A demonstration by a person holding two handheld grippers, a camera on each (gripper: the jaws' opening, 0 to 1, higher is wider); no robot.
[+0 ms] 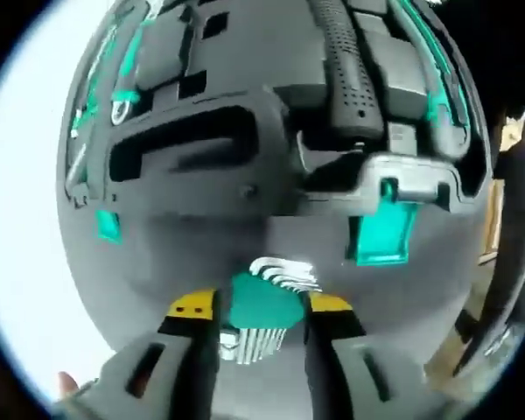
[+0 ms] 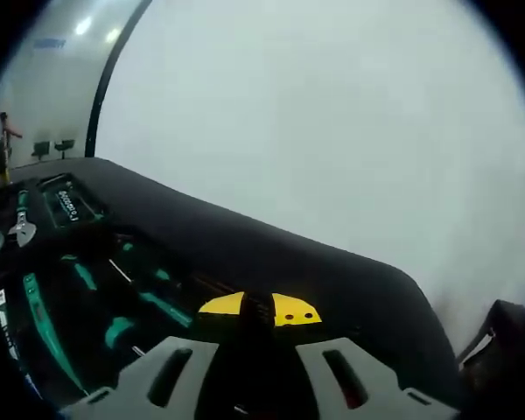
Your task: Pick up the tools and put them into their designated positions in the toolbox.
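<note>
In the left gripper view my left gripper (image 1: 261,306) is shut on a set of hex keys (image 1: 267,302) in a teal holder, their silver ends fanning out above and below the jaws. Beyond it lies the open grey toolbox (image 1: 245,188), with moulded slots, teal latches (image 1: 382,229) and a black-handled tool (image 1: 348,66) seated in it. In the right gripper view my right gripper (image 2: 261,311) is shut with nothing between its yellow-tipped jaws. It hovers over the dark toolbox lid (image 2: 271,254), whose slots hold teal-handled tools (image 2: 114,297).
A white table (image 1: 17,219) surrounds the toolbox on the left. A white wall (image 2: 332,114) rises behind the lid. An adjustable wrench (image 2: 22,229) sits in the lid's far left. Wooden and metal furniture parts (image 1: 507,262) stand at the right edge.
</note>
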